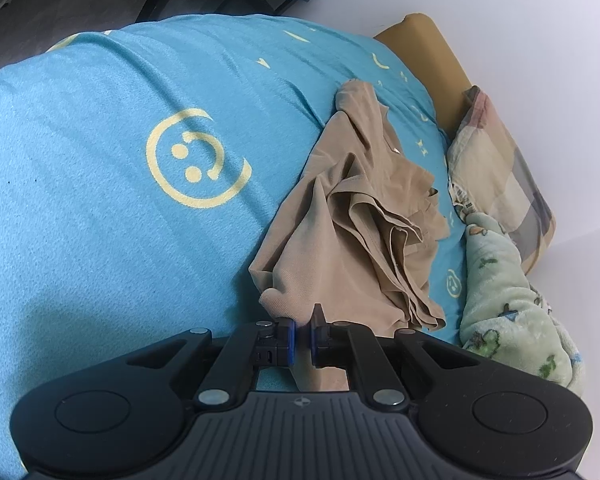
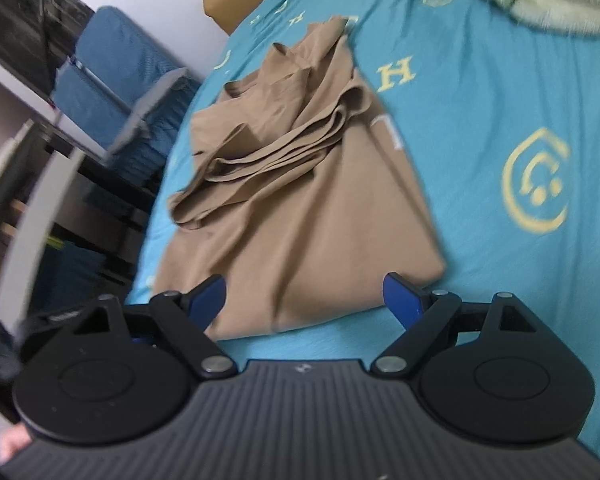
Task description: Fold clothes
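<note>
A tan garment [image 1: 352, 216] lies crumpled on a blue bedsheet [image 1: 100, 120] with yellow smiley prints. My left gripper [image 1: 302, 330] is shut on a corner of the garment at its near edge. In the right wrist view the tan garment [image 2: 300, 200] lies partly flat with bunched folds at its far end. My right gripper [image 2: 304, 300] is open and empty, its blue pads [image 2: 208, 296] standing over the garment's near edge.
A plaid pillow [image 1: 496, 160] and a pale green fleece blanket [image 1: 508, 300] lie at the bed's right side against the white wall. A tan headboard [image 1: 424, 52] sits beyond. In the right wrist view, blue padded furniture [image 2: 112, 80] and shelves stand left of the bed.
</note>
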